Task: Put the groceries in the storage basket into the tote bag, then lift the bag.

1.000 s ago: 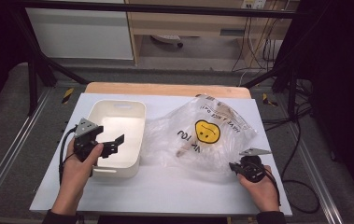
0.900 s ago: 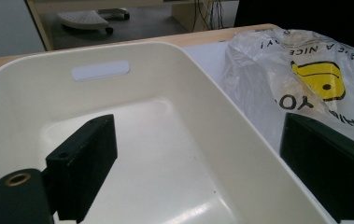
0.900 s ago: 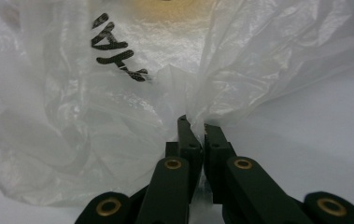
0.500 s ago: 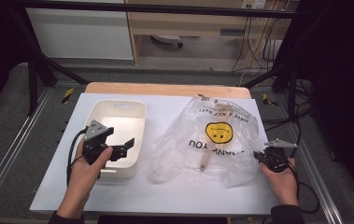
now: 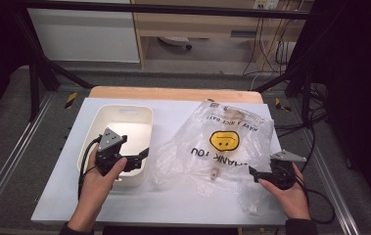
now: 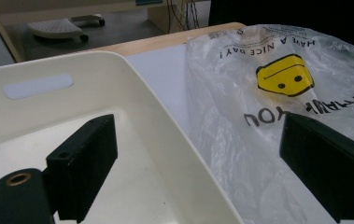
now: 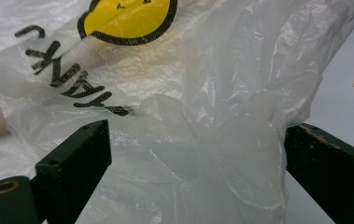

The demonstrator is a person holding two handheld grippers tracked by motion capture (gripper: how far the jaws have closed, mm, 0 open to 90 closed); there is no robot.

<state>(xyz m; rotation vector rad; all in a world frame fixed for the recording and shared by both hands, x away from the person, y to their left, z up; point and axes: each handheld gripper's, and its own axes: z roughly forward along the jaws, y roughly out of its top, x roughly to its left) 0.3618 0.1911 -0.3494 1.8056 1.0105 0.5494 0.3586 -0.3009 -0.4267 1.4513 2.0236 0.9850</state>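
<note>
Clear plastic bag point(image 5: 222, 147), printed with a yellow smiley, lay crumpled right of centre on the white table point(image 5: 173, 112). Right tool point(image 5: 254, 172), lower right: jaws just opened wide, bag film slack between them, ungripped. Left tool point(image 5: 144, 155), lower left: jaws wide, straddling the cream bin point(image 5: 139, 110) wall, holding nothing.

1. The high view looks forward and down from above the person's side, taking in the whole white table point(image 5: 183, 210), with both forearms entering from the bottom.
2. The left gripper view sits low and close, facing along its jaws across the white tub point(image 6: 165, 135) toward the plastic bag point(image 6: 277, 93).
3. The right gripper view is nearer still (almost against the bag point(image 7: 202, 107)), facing into its folds.
4. All three share the bag's yellow smiley print point(image 5: 223, 140).
</note>
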